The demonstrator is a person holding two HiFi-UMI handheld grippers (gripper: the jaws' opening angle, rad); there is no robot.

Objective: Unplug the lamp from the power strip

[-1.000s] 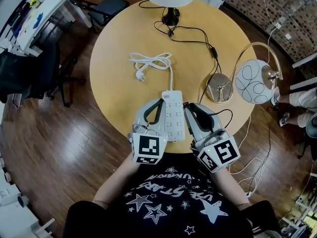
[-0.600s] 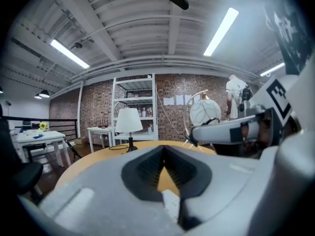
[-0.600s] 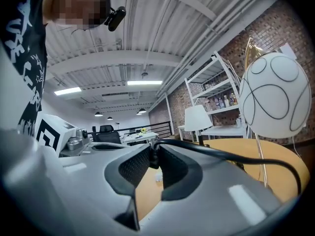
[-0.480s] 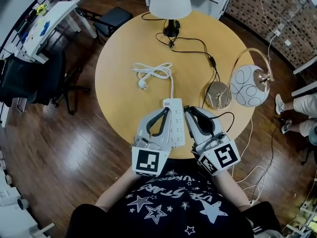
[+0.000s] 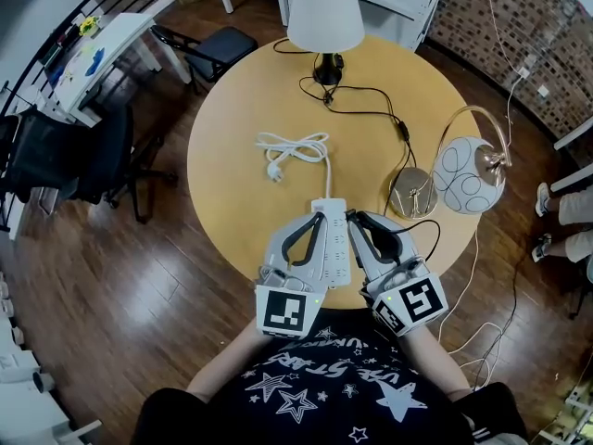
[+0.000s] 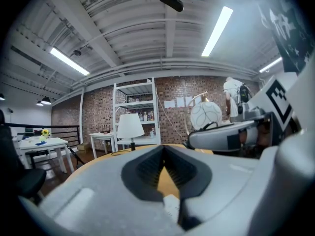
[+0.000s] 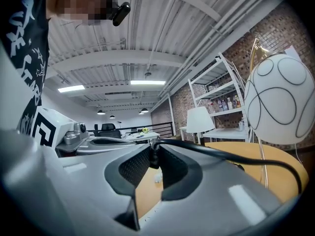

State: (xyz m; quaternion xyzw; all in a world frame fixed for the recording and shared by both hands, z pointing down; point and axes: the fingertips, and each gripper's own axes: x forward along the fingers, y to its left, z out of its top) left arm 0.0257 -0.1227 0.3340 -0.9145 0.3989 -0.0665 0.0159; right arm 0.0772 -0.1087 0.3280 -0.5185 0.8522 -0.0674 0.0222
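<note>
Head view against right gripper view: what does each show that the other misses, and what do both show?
Only the head view: the power strip with its socket rows, and the wooden floor. Only the right gripper view: the black plug clamped in the right hand-held gripper, and the ceiling lights. Both: the white-shade lamp, the globe lamp and the round table.

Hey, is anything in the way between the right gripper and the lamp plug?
Nothing visible. The right gripper is already closed on the black plug at the side of the power strip, and the cord trails off to the right.
</note>
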